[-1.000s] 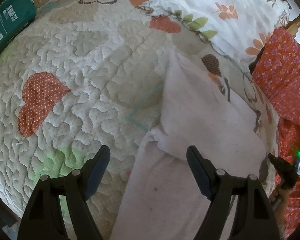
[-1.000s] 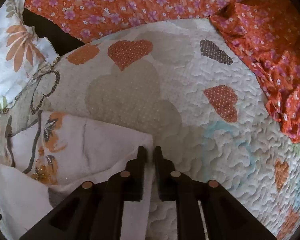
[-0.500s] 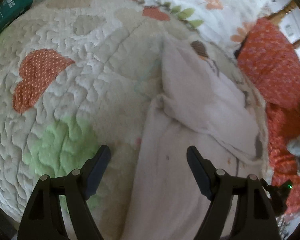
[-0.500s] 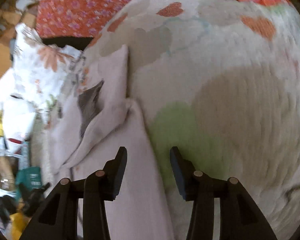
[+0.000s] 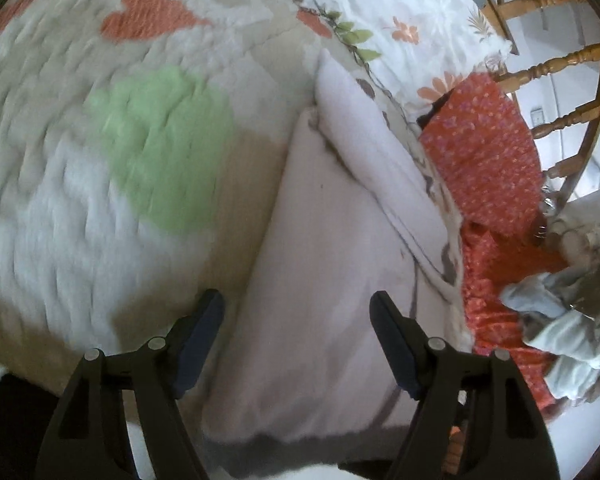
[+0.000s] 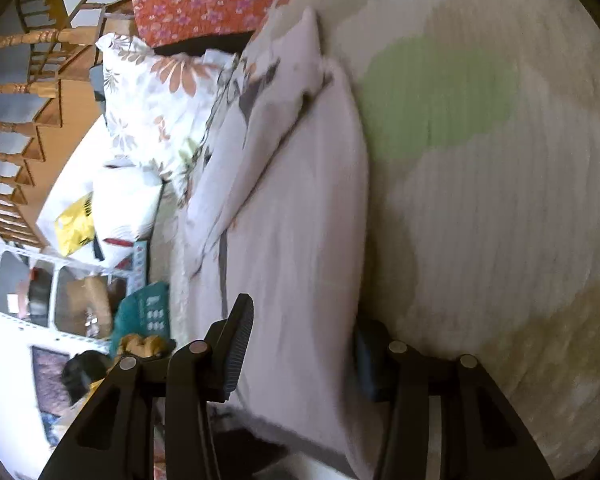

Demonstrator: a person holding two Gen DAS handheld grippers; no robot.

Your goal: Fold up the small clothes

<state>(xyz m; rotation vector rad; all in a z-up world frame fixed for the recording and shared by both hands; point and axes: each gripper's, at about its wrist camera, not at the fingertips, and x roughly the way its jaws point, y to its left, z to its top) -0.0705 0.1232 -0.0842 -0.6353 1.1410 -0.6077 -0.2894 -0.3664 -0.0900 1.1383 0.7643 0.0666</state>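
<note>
A pale pink garment [image 5: 332,240] lies lengthwise on the heart-patterned quilt [image 5: 100,200], its far part folded over itself [image 5: 360,128]. My left gripper [image 5: 296,298] hovers over the garment's near end with its jaws wide apart and closing slightly; nothing is pinched between the pads. In the right wrist view the same garment [image 6: 292,208] runs away from me beside a green patch of the quilt [image 6: 440,92]. My right gripper [image 6: 302,312] is open above the near end, its fingers straddling the cloth's right edge without gripping it.
A floral pillow [image 5: 412,20] and orange flowered fabric [image 5: 488,148] lie beyond and right of the garment. Pale blue-grey clothes [image 5: 560,320] are heaped at the right. A wooden chair [image 5: 560,60] stands behind. A teal pack [image 6: 144,312] sits off the bed's side.
My right gripper let go of the garment's corner, opened and swung back to the near end. My left gripper also drew back along the garment toward its near end.
</note>
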